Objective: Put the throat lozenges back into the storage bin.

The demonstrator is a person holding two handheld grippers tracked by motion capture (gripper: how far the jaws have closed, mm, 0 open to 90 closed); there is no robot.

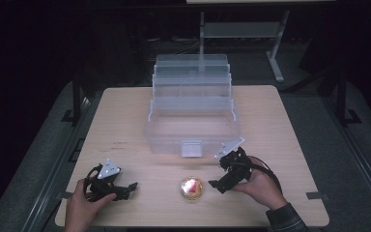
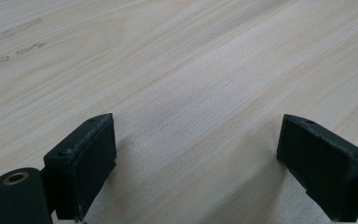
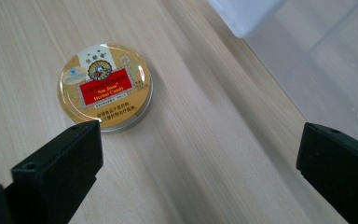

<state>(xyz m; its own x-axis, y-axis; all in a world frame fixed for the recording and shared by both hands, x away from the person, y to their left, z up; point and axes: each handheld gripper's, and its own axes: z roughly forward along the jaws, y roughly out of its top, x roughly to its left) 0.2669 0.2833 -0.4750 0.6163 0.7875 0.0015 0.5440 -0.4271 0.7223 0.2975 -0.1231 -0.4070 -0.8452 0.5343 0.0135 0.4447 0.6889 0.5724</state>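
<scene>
A round gold tin (image 1: 192, 187) with a red label lies flat on the wooden table (image 1: 125, 130) near the front edge. In the right gripper view the tin (image 3: 105, 86) sits just beyond the left jaw, off to the side of the gap. To the tin's right my right gripper (image 1: 218, 173) is open, a hand holding it; its jaws (image 3: 200, 144) stand wide apart over bare wood. At the front left, low over the table, my left gripper (image 1: 128, 190) is open too, with bare tabletop between its jaws (image 2: 196, 140).
A clear plastic tiered storage box (image 1: 192, 111) stands open in the middle of the table, its front latch (image 1: 191, 148) facing me. A corner of the box (image 3: 317, 56) lies close ahead of the right gripper. A desk frame (image 1: 275, 48) stands beyond the table in the dark.
</scene>
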